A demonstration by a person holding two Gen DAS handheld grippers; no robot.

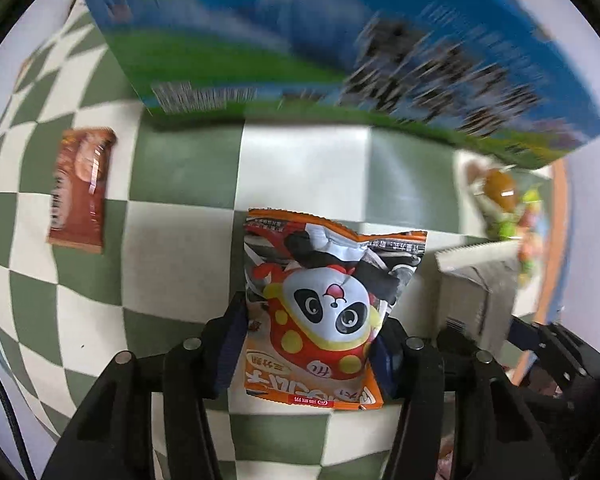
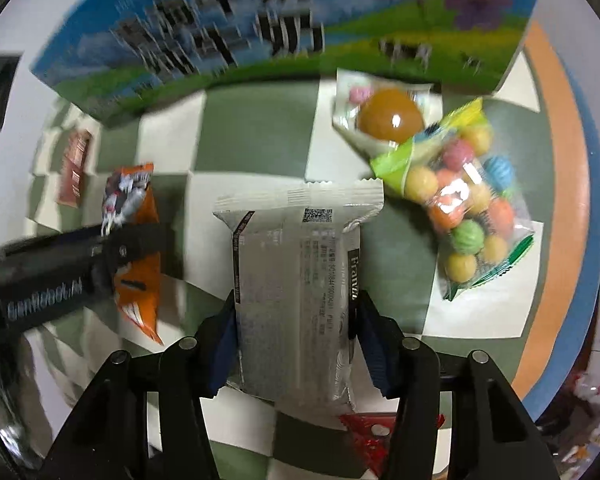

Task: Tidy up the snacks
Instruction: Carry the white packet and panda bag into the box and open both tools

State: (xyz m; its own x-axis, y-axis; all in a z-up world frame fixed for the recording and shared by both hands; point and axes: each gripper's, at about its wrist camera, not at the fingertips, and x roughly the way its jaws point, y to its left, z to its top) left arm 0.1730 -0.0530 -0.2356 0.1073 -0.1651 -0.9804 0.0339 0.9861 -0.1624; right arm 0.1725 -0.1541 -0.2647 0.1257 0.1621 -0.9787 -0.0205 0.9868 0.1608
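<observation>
Snack packets: five on or over the worktop [image 2: 256,128], plus one corner of a red wrapper [image 2: 370,432] showing under the right gripper.
Panda packet: one orange packet with a panda [image 1: 324,304], held above the green-and-white checked cloth of the worktop; in the right wrist view it shows as the orange packet at the left.
Grey packet: one long grey-white packet [image 2: 296,280] with a printed code, lying lengthwise out from the right gripper.
Brown packet: one brown packet [image 1: 80,188] lying flat on the cloth, well apart to the left of the panda packet.
Jelly cup: one clear packet with a round amber jelly [image 2: 390,116], near the box.
Sweet bag: one clear bag of coloured balls [image 2: 468,204], its top just beside the jelly cup, near the orange-and-blue worktop edge.
Box: one large blue-and-green carton [image 2: 284,20] with cows and flowers printed on it, at the far side, blurred.
Left gripper [image 1: 312,340]: fingers [image 1: 230,340] part-way closed, clamped on the lower half of the panda packet from both sides.
Right gripper [image 2: 296,328]: fingers [image 2: 370,340] part-way closed, clamped on the grey packet at its near half, pads pressed to both long edges.
</observation>
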